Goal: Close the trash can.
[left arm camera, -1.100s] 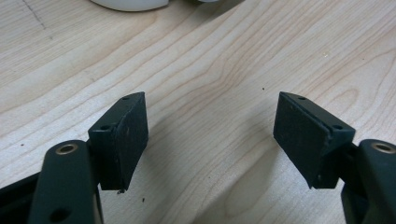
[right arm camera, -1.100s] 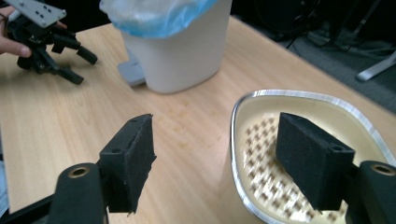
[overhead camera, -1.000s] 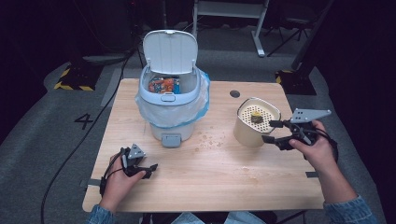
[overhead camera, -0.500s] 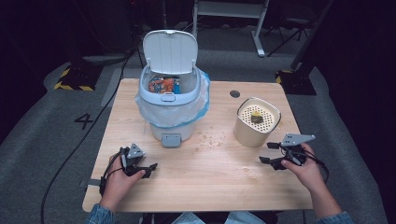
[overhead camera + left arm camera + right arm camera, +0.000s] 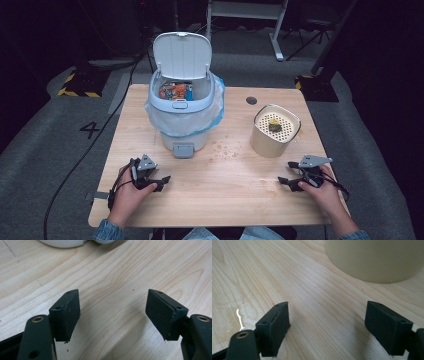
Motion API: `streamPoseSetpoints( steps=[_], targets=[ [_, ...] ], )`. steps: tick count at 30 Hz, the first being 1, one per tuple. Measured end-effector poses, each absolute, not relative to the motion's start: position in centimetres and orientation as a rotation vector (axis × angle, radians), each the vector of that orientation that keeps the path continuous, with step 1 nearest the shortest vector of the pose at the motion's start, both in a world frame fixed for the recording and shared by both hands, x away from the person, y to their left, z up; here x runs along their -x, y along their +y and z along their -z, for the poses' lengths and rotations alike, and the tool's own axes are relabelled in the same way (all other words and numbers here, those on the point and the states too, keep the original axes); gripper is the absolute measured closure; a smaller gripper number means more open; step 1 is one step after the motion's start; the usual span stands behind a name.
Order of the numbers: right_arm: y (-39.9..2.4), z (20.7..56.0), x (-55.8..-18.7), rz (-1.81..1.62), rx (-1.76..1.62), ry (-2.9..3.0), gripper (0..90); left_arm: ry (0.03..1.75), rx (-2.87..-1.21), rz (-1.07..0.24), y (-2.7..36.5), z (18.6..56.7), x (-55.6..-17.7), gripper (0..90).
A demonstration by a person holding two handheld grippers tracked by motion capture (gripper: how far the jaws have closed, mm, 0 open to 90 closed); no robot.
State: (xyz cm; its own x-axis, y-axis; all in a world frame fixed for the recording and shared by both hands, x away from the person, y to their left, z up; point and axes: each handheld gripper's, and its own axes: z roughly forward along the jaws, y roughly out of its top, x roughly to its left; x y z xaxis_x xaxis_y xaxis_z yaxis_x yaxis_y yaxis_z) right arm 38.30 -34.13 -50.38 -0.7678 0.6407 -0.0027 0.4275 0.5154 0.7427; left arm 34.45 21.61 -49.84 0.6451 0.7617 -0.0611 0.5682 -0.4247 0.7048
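Observation:
My left gripper rests low over the front left of the wooden table. Its jaws stand wide apart over bare wood in the left gripper view. My right gripper sits low at the front right, just in front of a cream cylindrical container. Its jaws have just been opening and are open with nothing between them. That container has a perforated top with a small yellowish scrap on it.
A white pedal bin stands at the middle back, its lid up, lined with a plastic bag and holding colourful wrappers. Crumbs lie between the bin and the container. A round hole is in the tabletop behind the container.
My right gripper has come down from beside the cream container's top to just above the table in front of it, and its jaws have spread wider. The left hand has stayed put.

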Motion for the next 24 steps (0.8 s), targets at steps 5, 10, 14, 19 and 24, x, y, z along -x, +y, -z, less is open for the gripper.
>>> streamPoseSetpoints(
  steps=[5, 10, 14, 19, 24],
  targets=[
    [-34.1, 50.4, -38.3, -1.091, -0.903, 2.477, 18.2, 1.027, -2.12, -0.345, 21.9, 49.1, -34.5, 28.4],
    [-34.1, 50.4, -38.3, -1.092, -0.909, 2.477, 17.9, 1.036, -2.051, -0.334, 22.8, 47.6, -34.8, 28.7],
    [-34.1, 50.4, -38.3, -1.092, -0.909, 2.476, 17.9, 1.039, -2.015, -0.345, 23.8, 46.4, -35.0, 30.7],
    [-34.1, 50.4, -38.3, -1.092, -0.91, 2.476, 17.9, 1.042, -1.969, -0.357, 24.7, 45.0, -34.9, 32.9],
    [-34.1, 50.4, -38.1, -1.088, -0.934, 2.461, 18.0, 1.04, -1.925, -0.378, 25.2, 43.7, -35.3, 34.0]
  ],
)
